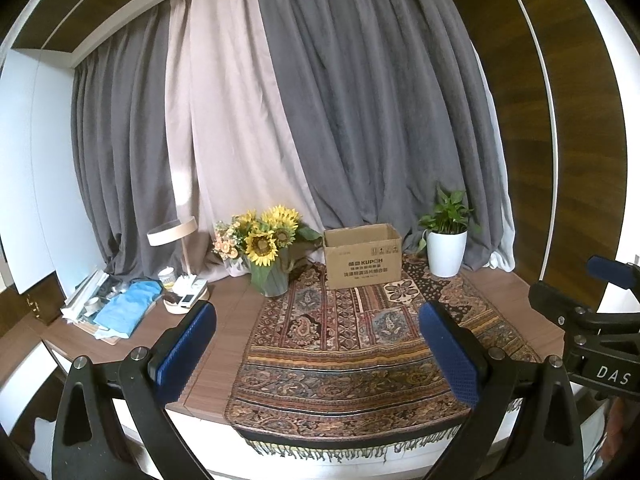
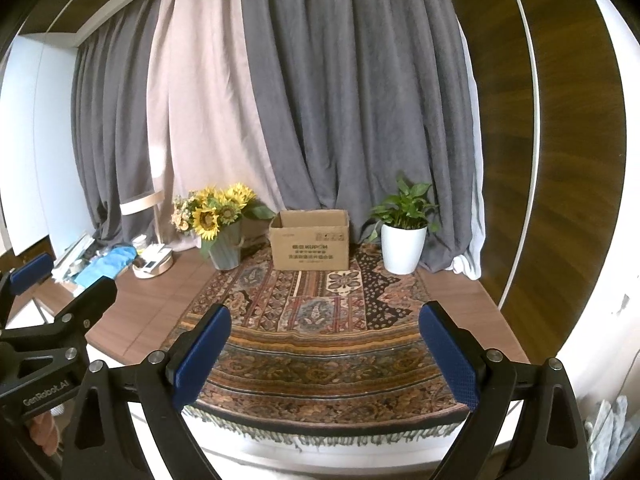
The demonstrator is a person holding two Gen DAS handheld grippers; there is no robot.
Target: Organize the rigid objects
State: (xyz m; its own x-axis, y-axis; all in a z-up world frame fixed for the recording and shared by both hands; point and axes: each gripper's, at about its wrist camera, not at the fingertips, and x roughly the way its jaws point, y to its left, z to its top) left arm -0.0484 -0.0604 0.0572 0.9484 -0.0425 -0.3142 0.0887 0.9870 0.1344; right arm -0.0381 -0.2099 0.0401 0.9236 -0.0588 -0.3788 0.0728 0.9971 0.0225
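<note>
Box point(image 1: 362, 258) stands open-topped at the rug's point(image 1: 352, 344) far edge, likely to take the clutter point(image 1: 120, 304) at far left. Left gripper point(image 1: 318, 346) and right gripper point(image 2: 324, 350) hover near, both wide, empty.

Grey and beige curtains point(image 1: 320, 120) hang behind a wooden table point(image 1: 236, 304), perhaps covering a window.

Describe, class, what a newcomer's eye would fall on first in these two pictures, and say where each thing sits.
The eye goes first to the open cardboard box at the far middle of the patterned rug that drapes over the table's near edge. Left of it stand bright sunflowers in a grey vase, and to its right a green plant in a white pot. Nearest the cameras, the left gripper and right gripper hover with jaws wide apart, holding nothing.
</note>
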